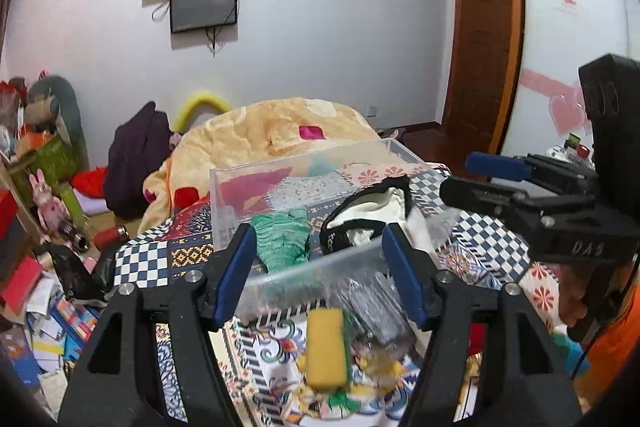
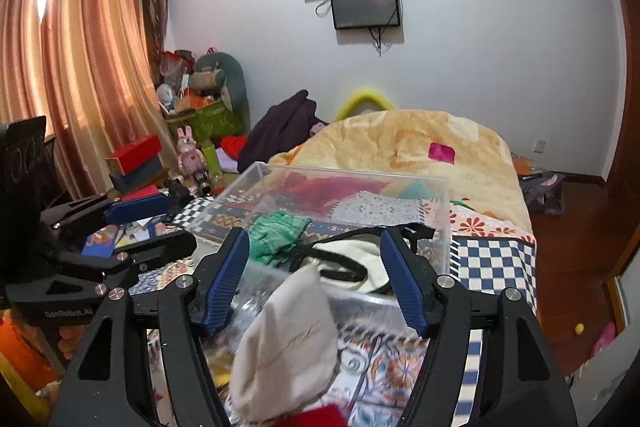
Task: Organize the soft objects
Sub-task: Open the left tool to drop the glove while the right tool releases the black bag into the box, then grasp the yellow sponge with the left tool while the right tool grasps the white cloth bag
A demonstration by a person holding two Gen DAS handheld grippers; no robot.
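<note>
Inside the clear box point(image 2: 436, 227) on the bed point(image 2: 496, 259) lie a green cloth point(image 2: 276, 233) and a cream garment point(image 2: 352, 255) (black-trimmed); nearer, a beige pouch point(image 2: 286, 347) and yellow sponge point(image 1: 326, 347) sit between parted, empty left gripper point(image 1: 320, 275) and right gripper point(image 2: 316, 279).

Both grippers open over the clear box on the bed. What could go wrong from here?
1. The yellow sponge and cream pouch look blurred below the open left gripper and right gripper; either may miss the clear box.
2. The black-trimmed white cloth drapes near the box wall and could snag a finger.
</note>
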